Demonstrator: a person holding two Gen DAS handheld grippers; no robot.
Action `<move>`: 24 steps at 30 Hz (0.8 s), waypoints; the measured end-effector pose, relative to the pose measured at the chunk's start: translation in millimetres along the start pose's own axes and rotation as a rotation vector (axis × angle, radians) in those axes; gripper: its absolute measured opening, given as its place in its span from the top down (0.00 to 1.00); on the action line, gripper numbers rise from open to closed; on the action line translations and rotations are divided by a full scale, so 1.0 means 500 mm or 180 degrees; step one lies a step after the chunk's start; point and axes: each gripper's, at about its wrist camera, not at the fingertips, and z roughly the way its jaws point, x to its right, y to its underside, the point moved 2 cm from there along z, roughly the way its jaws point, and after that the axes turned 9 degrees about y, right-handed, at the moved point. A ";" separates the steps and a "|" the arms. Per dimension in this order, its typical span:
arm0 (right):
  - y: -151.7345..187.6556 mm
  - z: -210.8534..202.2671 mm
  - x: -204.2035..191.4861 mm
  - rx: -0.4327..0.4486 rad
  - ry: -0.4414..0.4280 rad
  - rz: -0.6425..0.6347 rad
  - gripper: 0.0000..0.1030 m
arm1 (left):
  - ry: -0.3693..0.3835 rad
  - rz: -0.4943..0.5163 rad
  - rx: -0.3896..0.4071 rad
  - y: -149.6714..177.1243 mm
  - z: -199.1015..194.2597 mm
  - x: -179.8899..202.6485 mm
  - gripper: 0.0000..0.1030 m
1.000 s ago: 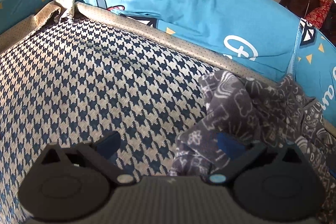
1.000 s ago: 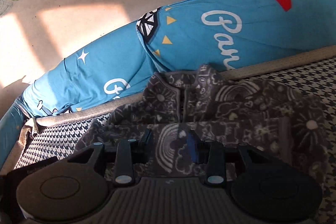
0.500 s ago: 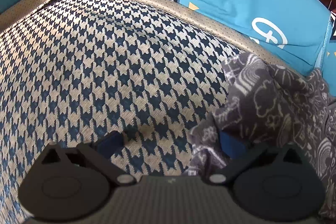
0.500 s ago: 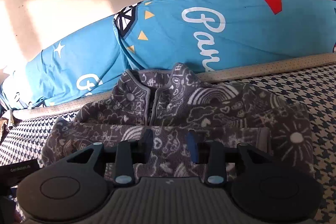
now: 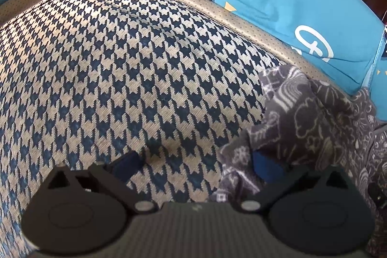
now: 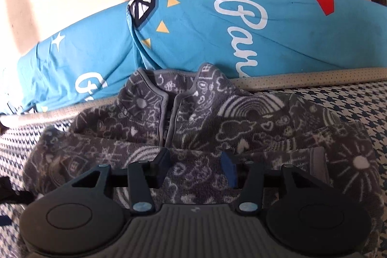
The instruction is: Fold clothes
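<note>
Fleece (image 6: 217,127) lies on the check cover (image 5: 121,64), collar at 12 o'clock by the blue pillow (image 6: 241,35); fold half done, I'd say; R tongs (image 6: 196,162) opening over the folded hem, gripping nothing; L tongs (image 5: 193,163) wide, sleeve edge at 3 o'clock; next: pinch edges w/ both.

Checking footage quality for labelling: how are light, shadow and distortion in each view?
Left wrist: sun on the houndstooth cover, edges bowed by the fisheye. Right wrist: bright sun patch on the wall, fleece jacket sharp, partly shaded.
</note>
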 end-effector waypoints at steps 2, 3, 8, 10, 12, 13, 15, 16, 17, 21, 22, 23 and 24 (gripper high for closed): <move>0.005 0.002 -0.008 0.0019 0.0163 -0.0130 0.75 | -0.0009 -0.0006 -0.0002 0.001 -0.001 -0.001 0.00; 0.007 0.004 -0.008 0.0028 0.0237 -0.0160 0.81 | -0.0013 -0.0009 -0.0003 0.002 -0.002 -0.002 0.00; 0.006 0.007 0.001 0.0006 0.0340 -0.0065 0.85 | -0.0127 0.0158 0.0017 0.014 0.000 0.007 0.00; 0.004 0.005 0.003 -0.0015 0.0353 0.0011 0.85 | -0.0155 0.0180 -0.0010 0.016 -0.003 0.013 0.00; 0.000 -0.001 0.003 -0.0033 0.0370 0.0054 0.84 | -0.0143 0.0148 -0.0037 0.014 -0.008 0.013 0.00; -0.001 -0.007 0.003 -0.0041 0.0374 0.0085 0.84 | -0.0133 0.0137 -0.0028 0.012 -0.012 0.013 0.00; -0.005 -0.020 0.004 -0.0062 0.0320 0.0187 0.81 | -0.0133 0.0169 0.0024 0.008 -0.024 0.016 0.00; -0.006 -0.028 0.006 -0.0078 0.0259 0.0238 0.81 | -0.0147 0.0209 0.0061 0.007 -0.030 0.019 0.00; -0.008 -0.036 0.009 -0.0089 0.0211 0.0271 0.81 | -0.0156 0.0251 0.0094 0.006 -0.036 0.023 0.00; -0.009 -0.067 0.034 -0.0138 0.0092 0.0339 0.81 | -0.0037 0.0350 0.0073 0.011 -0.048 0.036 0.00; -0.009 -0.071 0.046 -0.0180 0.0029 0.0380 0.81 | 0.0013 0.0369 0.0049 0.013 -0.050 0.040 0.00; -0.009 -0.076 0.058 -0.0222 -0.0034 0.0422 0.81 | 0.0055 0.0397 0.0028 0.016 -0.051 0.044 0.00; -0.008 -0.080 0.071 -0.0260 -0.0086 0.0466 0.81 | 0.0086 0.0441 0.0016 0.021 -0.053 0.051 0.00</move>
